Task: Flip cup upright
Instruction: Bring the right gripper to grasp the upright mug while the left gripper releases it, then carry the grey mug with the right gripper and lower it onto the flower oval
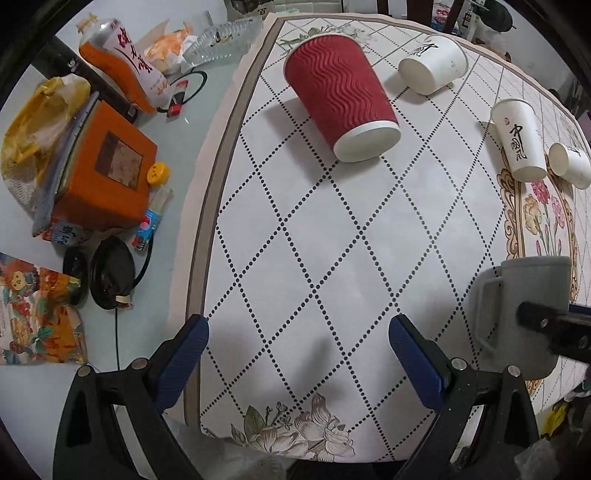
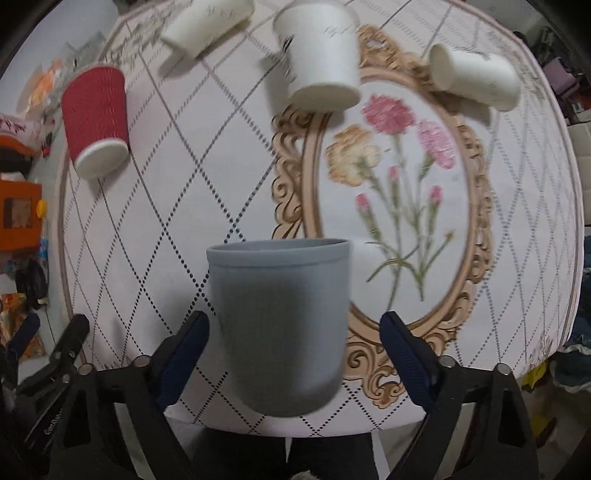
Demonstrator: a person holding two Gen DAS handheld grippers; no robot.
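A grey mug (image 2: 280,325) stands upright near the table's front edge, between the wide-apart blue pads of my right gripper (image 2: 295,332); the pads do not touch it. It also shows in the left wrist view (image 1: 524,306), handle to the left, with a right gripper finger (image 1: 550,325) across it. My left gripper (image 1: 299,339) is open and empty over the diamond-patterned cloth. A red ribbed paper cup (image 1: 340,96) stands mouth-down, also in the right wrist view (image 2: 96,122).
Three white paper cups (image 2: 321,62) (image 2: 207,26) (image 2: 476,75) sit further back, mouth-down or on their sides. Left of the cloth are an orange box (image 1: 107,170), a bottle (image 1: 125,62), bags and a black cable (image 1: 110,277). The table's front edge (image 2: 295,432) is close.
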